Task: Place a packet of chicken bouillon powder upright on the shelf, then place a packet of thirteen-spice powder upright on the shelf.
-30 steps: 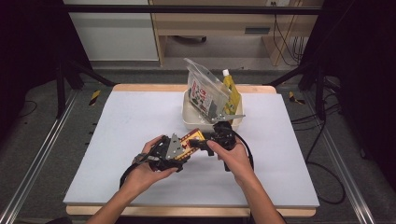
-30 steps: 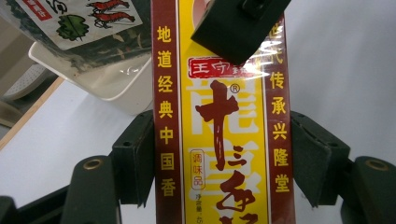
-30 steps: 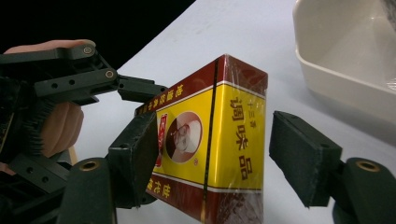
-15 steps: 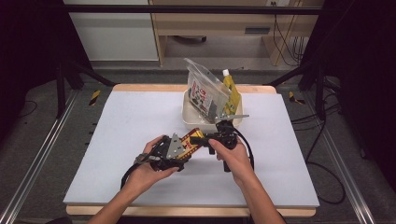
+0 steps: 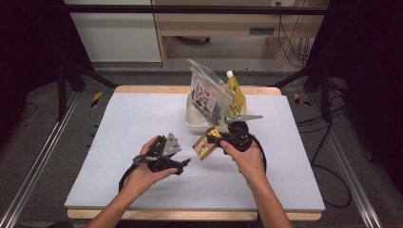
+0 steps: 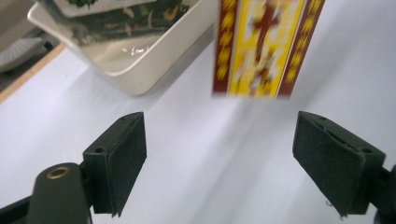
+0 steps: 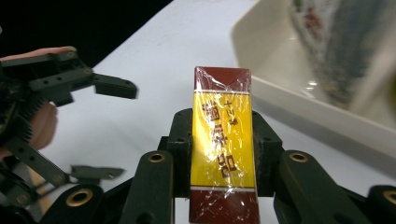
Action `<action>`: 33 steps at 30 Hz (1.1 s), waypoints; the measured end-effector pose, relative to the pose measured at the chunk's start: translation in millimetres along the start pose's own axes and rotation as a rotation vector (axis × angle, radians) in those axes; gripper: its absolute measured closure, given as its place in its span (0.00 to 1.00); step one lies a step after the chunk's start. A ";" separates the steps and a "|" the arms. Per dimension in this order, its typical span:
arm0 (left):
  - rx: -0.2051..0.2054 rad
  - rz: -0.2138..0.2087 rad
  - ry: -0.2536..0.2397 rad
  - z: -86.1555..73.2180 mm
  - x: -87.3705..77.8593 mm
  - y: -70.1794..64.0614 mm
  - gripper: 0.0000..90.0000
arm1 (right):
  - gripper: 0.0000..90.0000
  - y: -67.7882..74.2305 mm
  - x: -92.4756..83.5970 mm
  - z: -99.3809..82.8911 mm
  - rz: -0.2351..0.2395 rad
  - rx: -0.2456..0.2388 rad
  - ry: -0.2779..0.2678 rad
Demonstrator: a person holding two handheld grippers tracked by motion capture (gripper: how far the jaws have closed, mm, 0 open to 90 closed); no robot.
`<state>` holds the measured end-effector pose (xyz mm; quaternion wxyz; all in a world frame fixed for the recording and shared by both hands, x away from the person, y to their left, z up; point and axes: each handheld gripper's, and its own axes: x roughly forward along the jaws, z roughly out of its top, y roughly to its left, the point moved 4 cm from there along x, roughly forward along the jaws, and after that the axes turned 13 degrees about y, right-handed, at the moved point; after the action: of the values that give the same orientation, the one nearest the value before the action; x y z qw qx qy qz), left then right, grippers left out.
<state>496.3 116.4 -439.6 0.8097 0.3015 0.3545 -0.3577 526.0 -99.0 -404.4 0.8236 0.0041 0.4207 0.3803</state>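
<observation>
R hand-held gripper (image 5: 215,140) clamping yellow packet (image 7: 222,144), L hand-held gripper (image 6: 233,154) just opened wide, empty, level.

Your forearms are bare, with no sleeves. Your left gripper (image 5: 183,164) is black plastic with a grey three-cornered plate on top and flat, matte black jaw pads. Your right gripper (image 5: 214,137) has black linkage arms with brass-coloured pivot bushings. Black cables trail from both.

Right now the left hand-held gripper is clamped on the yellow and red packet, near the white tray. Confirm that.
Not quite: the right hand-held gripper is clamped on the yellow and red packet, as the right gripper view shows. The left hand-held gripper stands open, its jaws having just widened. The white tray is indeed near.
</observation>
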 end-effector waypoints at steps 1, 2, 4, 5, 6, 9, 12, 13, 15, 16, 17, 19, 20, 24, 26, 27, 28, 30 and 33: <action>-0.007 0.006 0.008 -2.2 0.2 2.4 0.19 | 0.75 -6.9 -7.1 -1.1 -0.030 0.005 -0.002; -0.012 0.011 0.013 -4.3 0.3 4.8 0.19 | 0.75 -6.9 -7.1 -1.1 -0.030 0.005 -0.002; -0.036 0.010 0.016 -7.9 0.9 8.4 0.19 | 0.75 -13.2 -13.8 -2.2 -0.052 0.012 -0.004; -0.047 0.013 0.014 -9.1 1.2 10.1 0.19 | 0.75 -15.7 -16.6 -2.8 -0.060 0.017 -0.005; -0.054 0.016 0.018 -10.5 1.0 11.9 0.19 | 0.75 -19.8 -21.2 -3.9 -0.072 0.019 -0.001; -0.070 0.023 0.029 -14.0 -0.1 17.9 0.19 | 0.75 -23.3 -25.2 -4.7 -0.083 0.022 0.002; -0.090 0.044 0.049 -20.6 -4.0 29.2 0.17 | 0.75 -29.6 -34.1 -6.3 -0.107 0.027 0.006; -0.090 0.044 0.049 -20.6 -4.0 29.2 0.16 | 0.75 -30.9 -37.0 -6.7 -0.112 0.031 0.006; -0.114 0.058 0.053 -25.4 -5.2 35.7 0.14 | 0.75 -34.0 -42.5 -8.2 -0.132 0.036 0.011; -0.141 0.067 0.067 -32.1 -5.9 41.7 0.13 | 0.75 -35.5 -45.1 -9.3 -0.143 0.044 0.016; -0.141 0.067 0.067 -32.1 -5.9 41.7 0.12 | 0.75 -37.1 -47.3 -10.2 -0.158 0.043 0.023; -0.157 0.076 0.072 -39.6 -7.0 45.9 0.12 | 0.75 -38.8 -49.4 -11.2 -0.173 0.042 0.027; -0.165 0.083 0.075 -43.2 -7.9 47.6 0.11 | 0.75 -42.6 -55.6 -12.6 -0.204 0.042 0.026; -0.190 0.104 0.068 -56.9 -15.2 53.9 0.09 | 0.75 -52.0 -70.0 -12.6 -0.258 0.067 0.036; -0.225 0.108 0.037 -67.8 -20.5 57.3 0.08 | 0.75 -55.1 -77.1 -9.6 -0.294 0.060 0.057; -0.225 0.108 0.037 -67.8 -20.5 57.3 0.08 | 0.75 -56.5 -80.3 -7.0 -0.309 0.056 0.064; -0.232 0.110 0.037 -71.9 -21.8 58.6 0.08 | 0.75 -58.0 -83.3 -4.2 -0.325 0.052 0.074; -0.243 0.114 0.041 -79.1 -22.5 60.5 0.07 | 0.75 -61.0 -88.2 1.6 -0.352 0.053 0.093; -0.257 0.123 0.059 -89.1 -26.1 62.0 0.07 | 0.75 -66.2 -94.7 10.1 -0.387 0.047 0.118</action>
<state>500.6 226.9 -455.0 0.8513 0.2269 0.4018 -0.2499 540.4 -202.5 -354.1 0.8550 -0.0801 0.4699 0.2044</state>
